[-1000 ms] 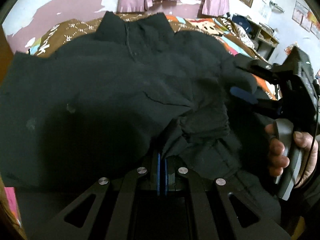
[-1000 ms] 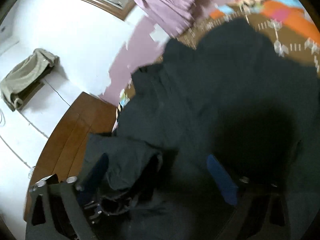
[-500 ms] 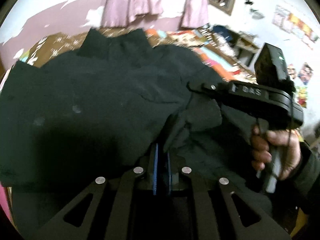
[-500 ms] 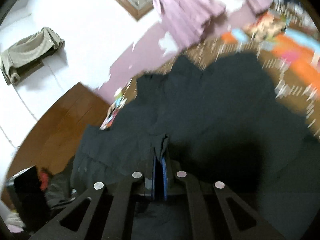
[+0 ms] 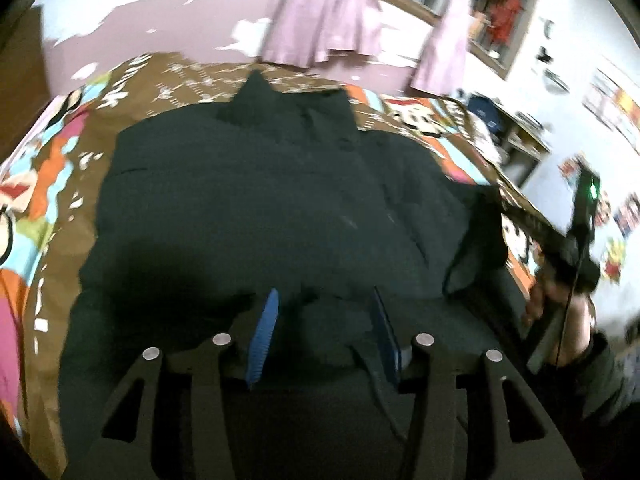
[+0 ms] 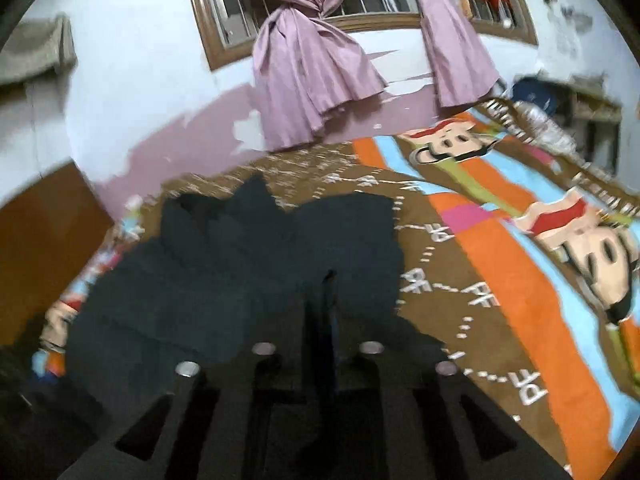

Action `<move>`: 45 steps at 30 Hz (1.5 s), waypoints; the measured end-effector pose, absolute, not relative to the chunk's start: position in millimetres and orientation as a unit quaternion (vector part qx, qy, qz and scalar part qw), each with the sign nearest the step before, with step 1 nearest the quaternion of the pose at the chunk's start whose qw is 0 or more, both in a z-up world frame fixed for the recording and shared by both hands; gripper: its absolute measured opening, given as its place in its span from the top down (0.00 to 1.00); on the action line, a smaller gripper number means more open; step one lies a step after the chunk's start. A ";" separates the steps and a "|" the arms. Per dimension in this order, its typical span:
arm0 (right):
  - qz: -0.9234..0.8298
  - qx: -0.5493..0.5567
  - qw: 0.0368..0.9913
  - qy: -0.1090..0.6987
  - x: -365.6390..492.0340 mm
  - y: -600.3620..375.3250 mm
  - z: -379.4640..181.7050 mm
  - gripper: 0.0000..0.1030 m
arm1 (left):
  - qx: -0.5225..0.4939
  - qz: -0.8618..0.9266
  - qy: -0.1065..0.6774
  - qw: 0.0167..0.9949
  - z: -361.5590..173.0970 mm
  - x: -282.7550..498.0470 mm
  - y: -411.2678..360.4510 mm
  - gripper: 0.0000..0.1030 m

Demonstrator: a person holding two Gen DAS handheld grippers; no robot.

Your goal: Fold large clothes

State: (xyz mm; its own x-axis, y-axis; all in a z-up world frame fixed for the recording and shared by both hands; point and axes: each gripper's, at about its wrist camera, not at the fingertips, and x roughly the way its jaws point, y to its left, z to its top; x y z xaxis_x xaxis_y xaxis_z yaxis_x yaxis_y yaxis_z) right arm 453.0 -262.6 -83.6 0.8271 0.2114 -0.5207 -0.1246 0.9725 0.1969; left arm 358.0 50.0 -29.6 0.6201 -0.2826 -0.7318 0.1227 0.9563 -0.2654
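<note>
A large black garment (image 5: 260, 208) lies spread on a bed, collar at the far end. My left gripper (image 5: 324, 332) is open, its blue pads (image 5: 262, 336) apart over the near hem with loose cloth lying between them. My right gripper (image 6: 324, 308) is shut on the black garment (image 6: 248, 276) at its right edge and holds a fold of it lifted. In the left wrist view the right gripper (image 5: 484, 216) shows at the far right, with cloth hanging from its tip.
The bed carries a brown, orange and blue cartoon bedcover (image 6: 500, 264). Purple curtains (image 6: 312, 76) hang at a window on the far wall. A wooden headboard (image 6: 44, 224) stands at the left. Shelves with clutter (image 5: 516, 136) stand at the right.
My left gripper has opened and let go of the hem. My right gripper, open a second ago, shut on the cloth and has swung out to the right with it.
</note>
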 end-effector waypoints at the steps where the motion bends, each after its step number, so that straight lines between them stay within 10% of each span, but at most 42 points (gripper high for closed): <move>1: 0.077 0.069 0.957 0.272 451.2 -264.2 -82.6 0.56 | -0.094 -0.101 0.424 0.895 -29.4 361.9 54.5 0.60; 3: 0.075 0.060 0.964 0.247 446.8 -263.2 -76.9 0.39 | -0.087 -0.080 0.424 0.898 -27.4 372.0 61.3 0.58; 38: 0.214 -0.058 0.889 0.400 490.7 -189.2 -171.2 0.34 | 0.032 -0.025 0.465 0.884 -119.3 426.4 51.8 0.44; 45: 0.222 -0.057 0.891 0.392 487.0 -188.3 -169.5 0.28 | 0.018 -0.047 0.455 0.889 -114.8 422.2 52.0 0.21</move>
State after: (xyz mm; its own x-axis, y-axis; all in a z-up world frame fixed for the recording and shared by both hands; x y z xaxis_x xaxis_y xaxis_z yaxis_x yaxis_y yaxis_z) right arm 487.0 -188.3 -169.5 0.5940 0.3514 -0.7236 -0.4406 0.8947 0.0728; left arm 422.2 52.0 -114.8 0.5814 -0.0671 -0.8108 0.0999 0.9949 -0.0106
